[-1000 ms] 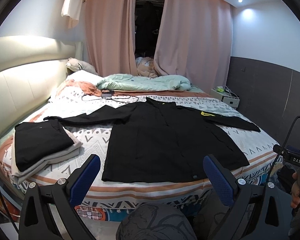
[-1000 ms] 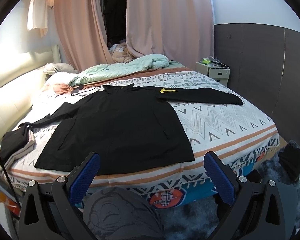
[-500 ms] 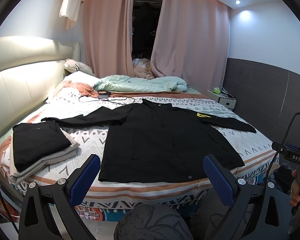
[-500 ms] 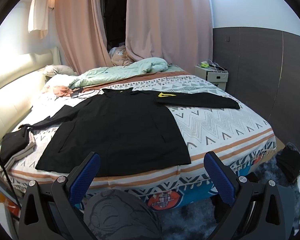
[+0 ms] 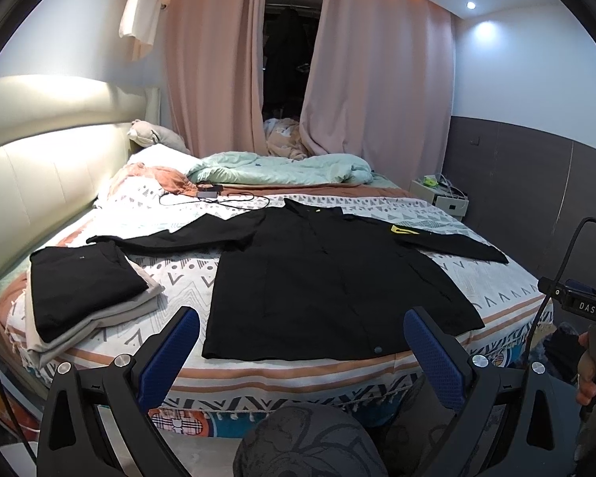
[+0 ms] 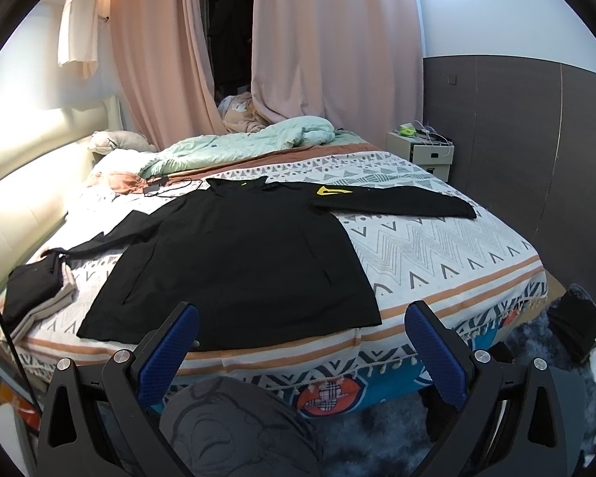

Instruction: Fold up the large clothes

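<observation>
Wide bed (image 5: 377,375) under a zigzag-patterned cover, filling most of both views. Spread flat across its middle: a large black jacket (image 5: 329,282), front up, hem along the near edge, both sleeves stretched out sideways, yellow mark on the right sleeve (image 6: 331,190). To the left of the jacket, near the left sleeve's cuff: a stack of folded clothes (image 5: 81,296), black piece on top of pale ones. Further back, a bunched mint duvet (image 5: 282,165) and a black cable (image 5: 218,200) on the cover.

Left gripper (image 5: 301,340) held level off the bed's near edge, aimed at the jacket's hem, blue pads spread wide, nothing between them, clear of the cloth. Right gripper (image 6: 301,338) likewise level and short of the bed, jaws fully apart and empty, pointed at the hem's right half. At the far right of the left wrist view, a hand (image 5: 594,365) wrapped around the other gripper's handle.

Compared with a second ago: bed and jacket sitting slightly lower and a touch further off in both views, both grippers drawn back a little and tilted upward; jaw spread unchanged, jacket and stack undisturbed.
</observation>
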A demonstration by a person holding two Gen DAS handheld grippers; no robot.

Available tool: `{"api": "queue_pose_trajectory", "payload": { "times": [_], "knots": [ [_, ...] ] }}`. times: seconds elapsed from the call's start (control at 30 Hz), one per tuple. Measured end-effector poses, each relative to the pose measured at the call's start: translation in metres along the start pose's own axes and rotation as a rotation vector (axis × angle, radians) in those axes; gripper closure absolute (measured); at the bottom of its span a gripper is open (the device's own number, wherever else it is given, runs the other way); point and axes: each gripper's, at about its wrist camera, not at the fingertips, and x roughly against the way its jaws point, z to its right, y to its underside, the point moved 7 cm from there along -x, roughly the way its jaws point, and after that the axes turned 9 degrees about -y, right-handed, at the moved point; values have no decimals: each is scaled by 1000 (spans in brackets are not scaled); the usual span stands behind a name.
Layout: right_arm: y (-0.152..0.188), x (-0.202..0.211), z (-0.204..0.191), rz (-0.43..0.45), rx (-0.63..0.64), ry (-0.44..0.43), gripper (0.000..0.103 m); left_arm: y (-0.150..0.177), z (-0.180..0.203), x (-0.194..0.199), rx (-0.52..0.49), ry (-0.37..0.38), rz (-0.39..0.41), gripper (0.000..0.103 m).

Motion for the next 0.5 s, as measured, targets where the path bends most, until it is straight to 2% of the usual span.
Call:
{"api": "queue_pose_trajectory", "payload": {
  "times": [0.3,0.5],
  "knots": [
    [-5,-6,-7,3,18,-12,0,-3,-2,-6,11,-17,-17,0],
    [-16,-29,-15,-18,1,-49,0,-10,-13,-14,14,-50,-12,0]
  ]
}}
